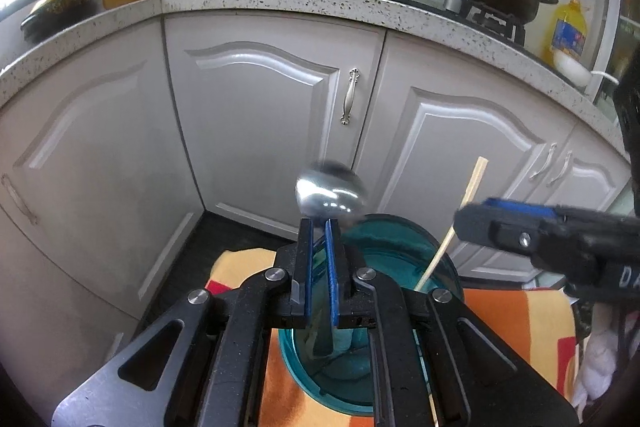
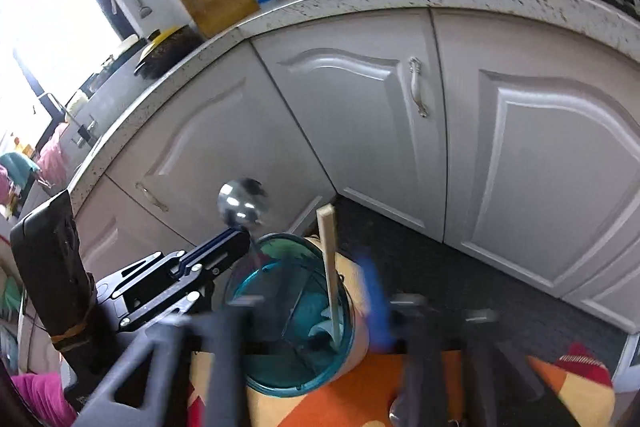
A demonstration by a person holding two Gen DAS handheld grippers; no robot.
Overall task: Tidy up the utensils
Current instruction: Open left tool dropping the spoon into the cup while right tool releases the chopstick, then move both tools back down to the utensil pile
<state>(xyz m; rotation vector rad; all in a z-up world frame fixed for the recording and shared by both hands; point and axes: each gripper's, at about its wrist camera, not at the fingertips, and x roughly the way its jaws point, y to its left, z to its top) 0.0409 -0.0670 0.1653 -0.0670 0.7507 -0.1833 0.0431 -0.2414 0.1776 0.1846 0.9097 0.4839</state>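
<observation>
Spoon: rigid, light, slick steel, bowl up beyond the left gripper, whose fingers pinch its thin handle above the teal cup. Right gripper too blurred to judge.

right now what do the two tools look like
Both are alike. The left tool has a black frame with cut-out slots, silver bolts and flat fingers faced with blue pads. The right tool is the same black with a blue pad, a silver screw and white lettering on its body. No cables or sleeves show.
</observation>
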